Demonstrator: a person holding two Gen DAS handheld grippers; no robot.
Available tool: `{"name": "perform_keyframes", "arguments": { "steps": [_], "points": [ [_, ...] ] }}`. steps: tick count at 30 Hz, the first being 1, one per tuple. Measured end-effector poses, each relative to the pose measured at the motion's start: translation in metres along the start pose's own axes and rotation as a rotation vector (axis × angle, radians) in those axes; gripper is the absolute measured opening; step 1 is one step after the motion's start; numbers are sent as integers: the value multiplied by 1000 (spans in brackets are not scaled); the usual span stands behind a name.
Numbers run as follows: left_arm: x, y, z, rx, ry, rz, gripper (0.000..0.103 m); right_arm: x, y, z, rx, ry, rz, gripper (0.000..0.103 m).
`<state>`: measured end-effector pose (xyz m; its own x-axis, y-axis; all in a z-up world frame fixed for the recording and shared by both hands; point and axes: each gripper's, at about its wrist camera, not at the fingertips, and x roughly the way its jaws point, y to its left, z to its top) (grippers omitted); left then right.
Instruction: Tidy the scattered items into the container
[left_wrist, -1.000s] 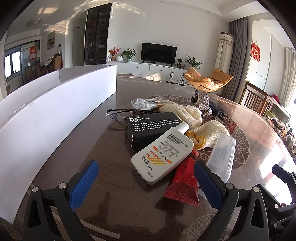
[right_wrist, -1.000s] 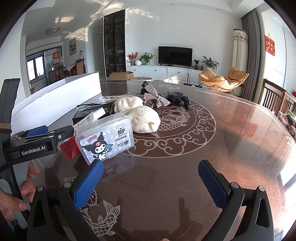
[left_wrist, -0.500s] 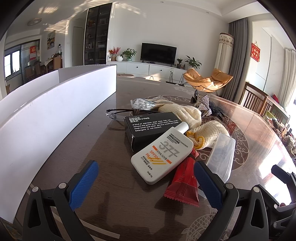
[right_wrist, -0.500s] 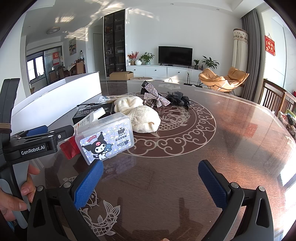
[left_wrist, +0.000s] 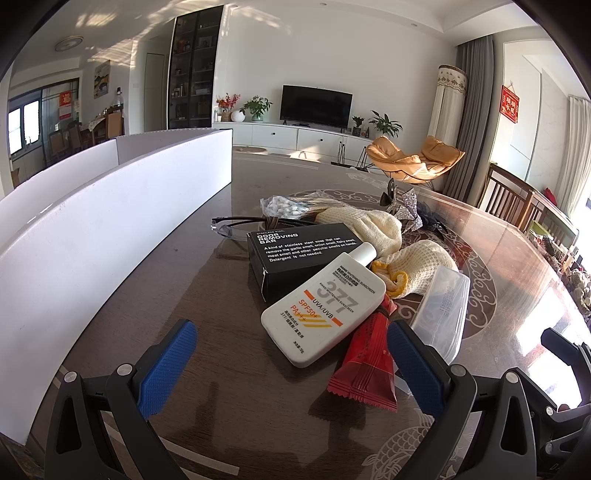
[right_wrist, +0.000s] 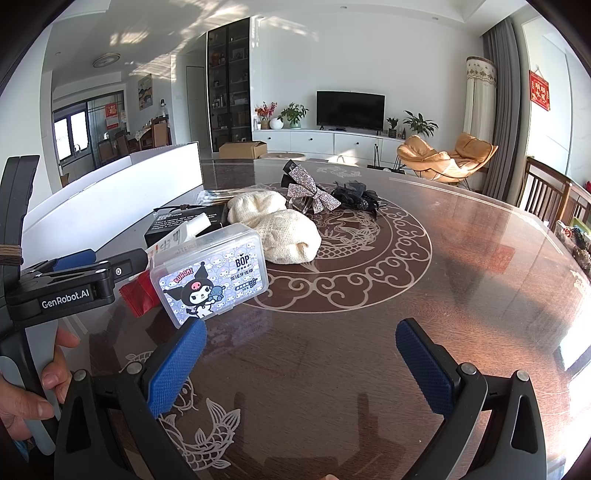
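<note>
No item is seen in the white container (left_wrist: 110, 229); its interior is hidden. All visible items lie on the bench (right_wrist: 406, 302) beside it: sunscreen tube (left_wrist: 325, 306) on the black box (left_wrist: 295, 251), red sachet (left_wrist: 365, 365), clear case (right_wrist: 212, 273), knit cloths (right_wrist: 288, 236). Left claw (left_wrist: 291, 358) hovers low before the tube, jaws apart, empty. Right claw (right_wrist: 299, 362) likewise, beside the case.

I hold my left gripper (left_wrist: 291, 362) and my right gripper (right_wrist: 299, 362) low and level with their blue-padded jaws spread wide and gripping nothing, my left hand (right_wrist: 27, 391) wrapped around the left one's handle.
</note>
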<state>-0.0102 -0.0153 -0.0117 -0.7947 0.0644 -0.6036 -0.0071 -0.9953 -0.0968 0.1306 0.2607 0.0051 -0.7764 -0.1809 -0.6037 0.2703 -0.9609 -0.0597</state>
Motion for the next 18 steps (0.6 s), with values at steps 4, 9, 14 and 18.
{"name": "perform_keyframes", "arguments": {
  "steps": [4,9,14,18],
  "points": [
    [0,0,0,-1,0,0,103,0,0,0,0,1,0,103],
    [0,0,0,-1,0,0,103,0,0,0,0,1,-1,102],
    [0,0,0,-2,-1,-3,103,0,0,0,0,2,-1,103],
    [0,-1,0,-5,5,-24,103,2,1,-1,-11,13,-12,103]
  ]
}}
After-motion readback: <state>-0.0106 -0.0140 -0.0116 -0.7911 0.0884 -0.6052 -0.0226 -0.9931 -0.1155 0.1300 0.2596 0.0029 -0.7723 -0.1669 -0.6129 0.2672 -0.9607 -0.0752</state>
